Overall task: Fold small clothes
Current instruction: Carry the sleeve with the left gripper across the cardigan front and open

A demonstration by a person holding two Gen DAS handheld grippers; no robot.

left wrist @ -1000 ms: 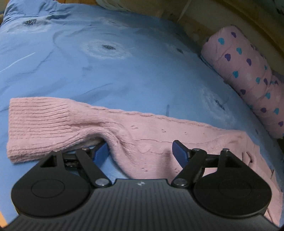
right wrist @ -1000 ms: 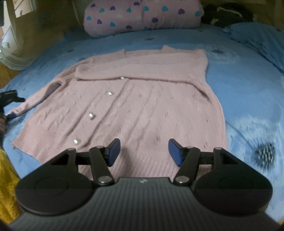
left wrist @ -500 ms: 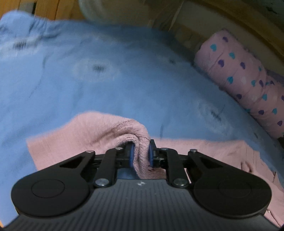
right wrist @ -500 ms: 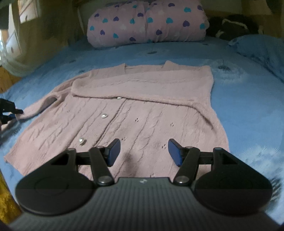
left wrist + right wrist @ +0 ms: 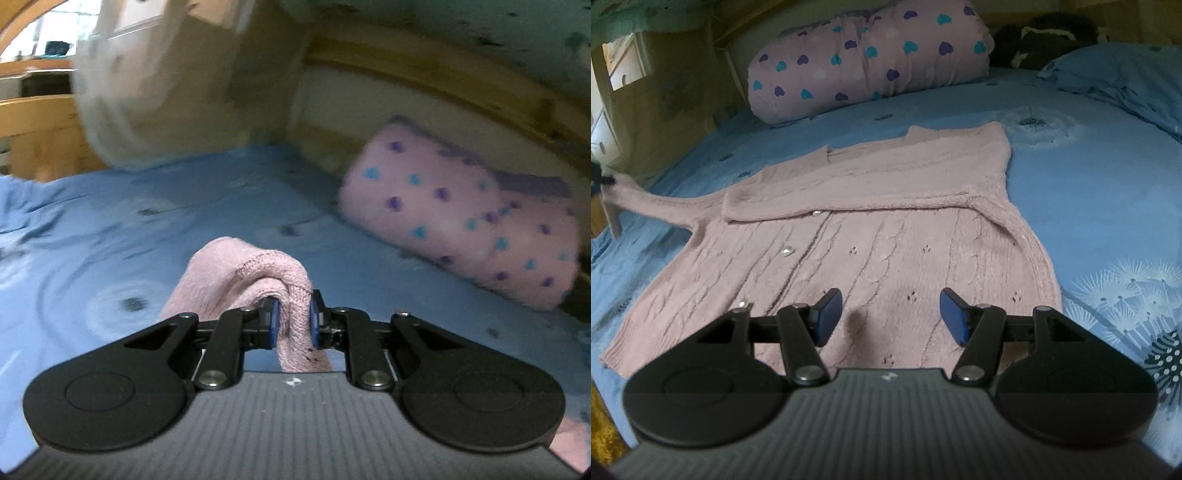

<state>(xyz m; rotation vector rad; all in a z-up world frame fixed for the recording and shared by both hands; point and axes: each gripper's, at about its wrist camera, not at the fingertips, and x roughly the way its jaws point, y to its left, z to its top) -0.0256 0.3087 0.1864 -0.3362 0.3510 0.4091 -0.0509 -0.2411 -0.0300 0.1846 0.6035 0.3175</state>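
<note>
A pink knitted cardigan [image 5: 871,236] with small buttons lies flat on the blue bedsheet [image 5: 1108,192], one sleeve folded across its chest. Its other sleeve [image 5: 657,203] stretches out to the left and rises off the bed. My left gripper [image 5: 292,325] is shut on that sleeve's cuff [image 5: 258,273], which bunches between the blue pads and hangs over them. My right gripper [image 5: 890,314] hovers open just above the cardigan's lower hem, nothing between its fingers.
A pink pillow with heart prints [image 5: 868,55] lies at the head of the bed, also the pillow [image 5: 461,229] in the left wrist view. A blue pillow [image 5: 1126,81] sits far right, dark clothing [image 5: 1034,37] behind it. A wooden bed frame [image 5: 443,81] borders the bed.
My left gripper closed on the sleeve cuff and lifted it off the bed, tilting up. The right gripper stayed open and shifted slightly over the hem.
</note>
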